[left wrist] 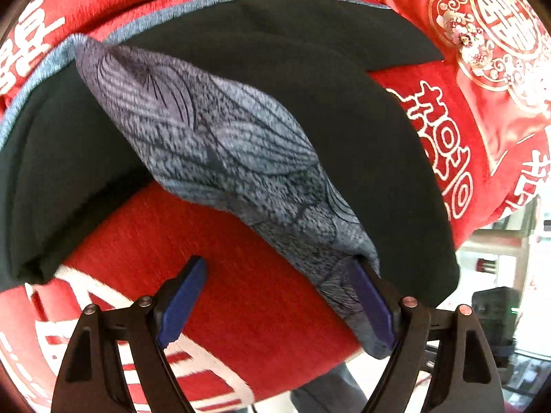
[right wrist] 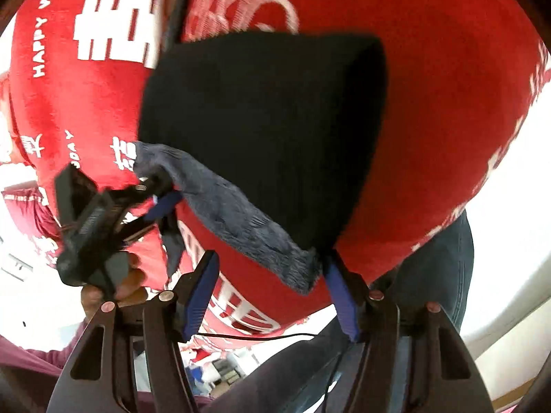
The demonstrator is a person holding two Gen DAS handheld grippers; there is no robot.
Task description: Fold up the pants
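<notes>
The pants (left wrist: 220, 137) are grey with a dark leaf print outside and black lining (left wrist: 310, 51) inside, lying partly folded on a red bedspread (left wrist: 206, 241). My left gripper (left wrist: 279, 285) is open, its right finger (left wrist: 372, 306) touching the grey waistband edge, which drapes over it. In the right wrist view the black pants (right wrist: 268, 130) lie on the bedspread with a grey strip (right wrist: 241, 220) along the near edge. My right gripper (right wrist: 275, 275) is open, its right finger (right wrist: 341, 299) at the strip's end. The left gripper (right wrist: 162, 196) shows at the strip's other end.
The red bedspread (right wrist: 430, 137) has white characters. A red embroidered pillow (left wrist: 482, 34) lies at the back right. The bed edge is near, with the person's jeans (right wrist: 430, 292) and a black cable (right wrist: 241, 336) below it. The person's hand (right wrist: 131, 282) holds the left gripper.
</notes>
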